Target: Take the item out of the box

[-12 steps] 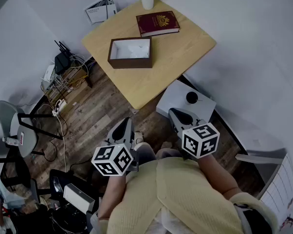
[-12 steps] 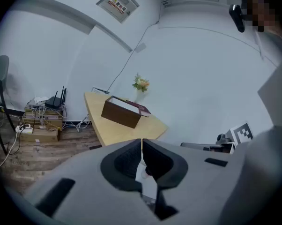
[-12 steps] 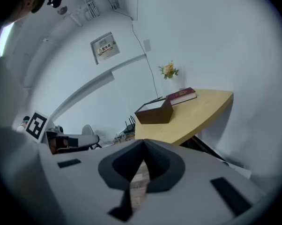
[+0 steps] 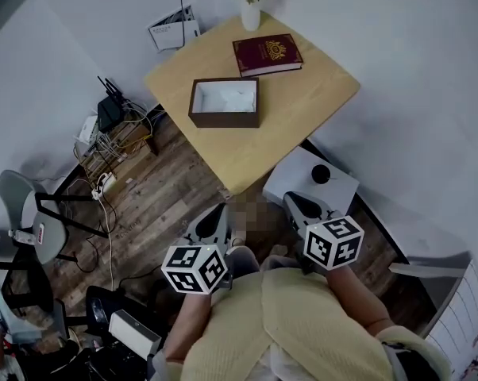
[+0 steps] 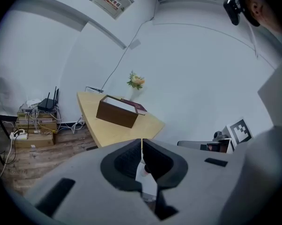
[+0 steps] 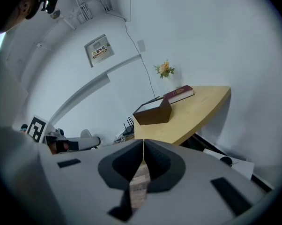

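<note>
An open brown box [image 4: 225, 102] with a white lining stands on the light wooden table [image 4: 302, 109]; what lies inside it I cannot make out. The box also shows far ahead as a brown box [image 5: 116, 112] in the left gripper view and a brown box [image 6: 153, 112] in the right gripper view. My left gripper [image 4: 217, 219] is held low near my body, well short of the table, its jaws shut with nothing between them. My right gripper [image 4: 297, 202] hovers beside it, also shut and empty.
A dark red book [image 4: 267, 54] and a white vase of flowers [image 4: 251, 2] sit on the table behind the box. A white side unit [image 4: 306, 181] with a black knob stands right of the table. Cables and a router [image 4: 109, 113] lie left; a grey chair [image 4: 21, 205] stands further left.
The whole view has shifted: the table and box appear slightly lower and to the right, and both grippers sit a little lower and to the right in the head view.
</note>
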Action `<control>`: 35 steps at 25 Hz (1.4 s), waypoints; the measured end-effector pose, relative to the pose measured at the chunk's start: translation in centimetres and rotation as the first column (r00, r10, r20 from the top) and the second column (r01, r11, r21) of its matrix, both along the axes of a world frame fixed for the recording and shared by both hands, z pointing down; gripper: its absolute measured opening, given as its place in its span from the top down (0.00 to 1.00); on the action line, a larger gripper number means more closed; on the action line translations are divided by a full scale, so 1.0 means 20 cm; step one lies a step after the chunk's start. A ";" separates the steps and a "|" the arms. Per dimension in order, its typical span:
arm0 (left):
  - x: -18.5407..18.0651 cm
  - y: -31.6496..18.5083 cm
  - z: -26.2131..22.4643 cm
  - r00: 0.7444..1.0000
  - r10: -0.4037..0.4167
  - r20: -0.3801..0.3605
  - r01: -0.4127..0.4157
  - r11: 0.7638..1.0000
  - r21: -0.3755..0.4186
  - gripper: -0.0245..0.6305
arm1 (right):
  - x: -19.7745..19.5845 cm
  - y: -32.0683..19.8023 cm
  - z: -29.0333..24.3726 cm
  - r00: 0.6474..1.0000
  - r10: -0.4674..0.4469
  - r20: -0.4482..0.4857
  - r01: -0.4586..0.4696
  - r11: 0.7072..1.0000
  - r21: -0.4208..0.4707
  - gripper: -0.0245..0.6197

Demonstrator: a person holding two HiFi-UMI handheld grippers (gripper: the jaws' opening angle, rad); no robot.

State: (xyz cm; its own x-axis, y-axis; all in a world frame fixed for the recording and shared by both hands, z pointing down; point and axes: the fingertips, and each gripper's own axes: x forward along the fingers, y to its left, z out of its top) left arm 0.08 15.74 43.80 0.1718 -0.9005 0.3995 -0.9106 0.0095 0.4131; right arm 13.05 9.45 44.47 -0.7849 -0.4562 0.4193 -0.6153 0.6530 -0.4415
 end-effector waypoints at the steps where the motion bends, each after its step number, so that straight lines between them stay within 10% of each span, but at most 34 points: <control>1: -0.01 -0.01 0.00 1.000 0.014 0.003 -0.014 1.000 -0.003 0.92 | -0.01 -0.01 0.00 1.000 0.003 -0.003 -0.003 1.000 -0.002 0.92; 35: -0.49 -0.33 0.07 0.949 0.314 -0.013 -0.314 0.947 -0.071 0.92 | -0.69 -0.21 0.00 0.996 0.016 -0.088 -0.021 0.998 -0.053 0.92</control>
State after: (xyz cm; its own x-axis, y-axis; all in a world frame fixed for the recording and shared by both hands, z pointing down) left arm -9.67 9.12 45.16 0.4419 -0.7698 0.4605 -0.8716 -0.2470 0.4234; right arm -0.75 5.29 44.37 -0.7357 -0.4450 0.5106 -0.6649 0.6180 -0.4196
